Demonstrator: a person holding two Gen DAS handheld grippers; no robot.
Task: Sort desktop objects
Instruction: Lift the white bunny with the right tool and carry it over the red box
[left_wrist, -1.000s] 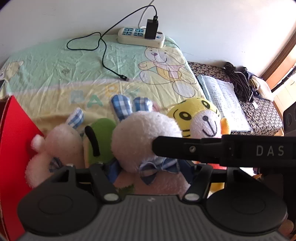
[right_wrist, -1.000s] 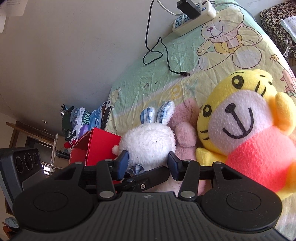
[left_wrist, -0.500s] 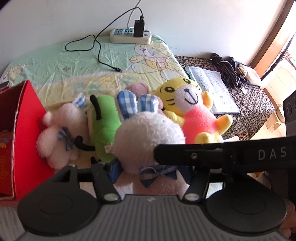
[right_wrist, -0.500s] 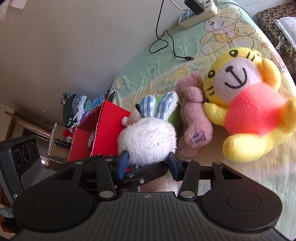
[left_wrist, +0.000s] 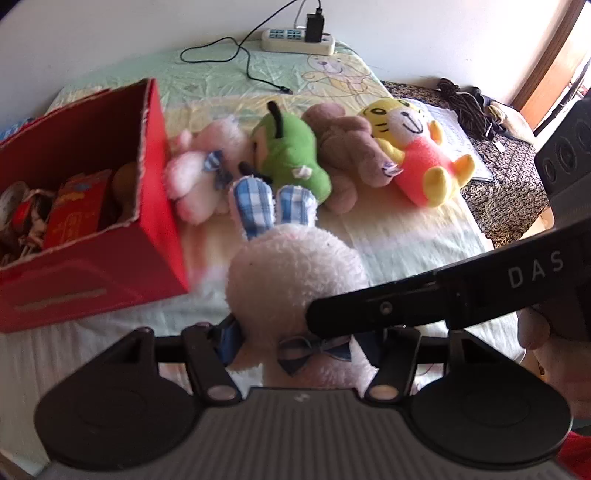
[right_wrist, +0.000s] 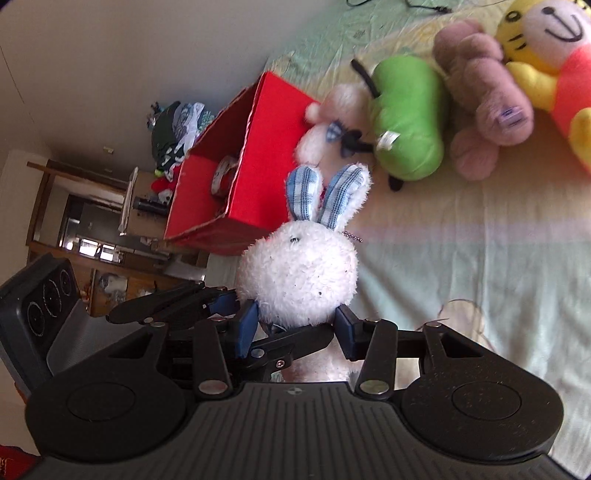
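A white plush rabbit (left_wrist: 291, 280) with blue checked ears and a blue bow is held above the bed sheet by both grippers at its neck. My left gripper (left_wrist: 299, 343) is shut on it. My right gripper (right_wrist: 295, 328) is shut on it too, and one of its black fingers (left_wrist: 406, 306) crosses the left wrist view. The rabbit (right_wrist: 299, 273) hangs just right of an open red box (left_wrist: 92, 273), which holds several small items. Behind lie a pink rabbit (left_wrist: 199, 173), a green plush (left_wrist: 291, 158), a brown plush (left_wrist: 343, 147) and a yellow tiger (left_wrist: 410, 147).
A power strip (left_wrist: 297, 38) with a black charger and cable (left_wrist: 243, 59) lies at the back by the wall. To the right stands a patterned side table with an open book (left_wrist: 458, 144) and dark cords. Bare sheet (right_wrist: 461, 266) lies near the rabbit.
Both grippers have pulled the white rabbit up and back from the row of toys. The other toys now look smaller and farther, and the red box's inside has come into view.
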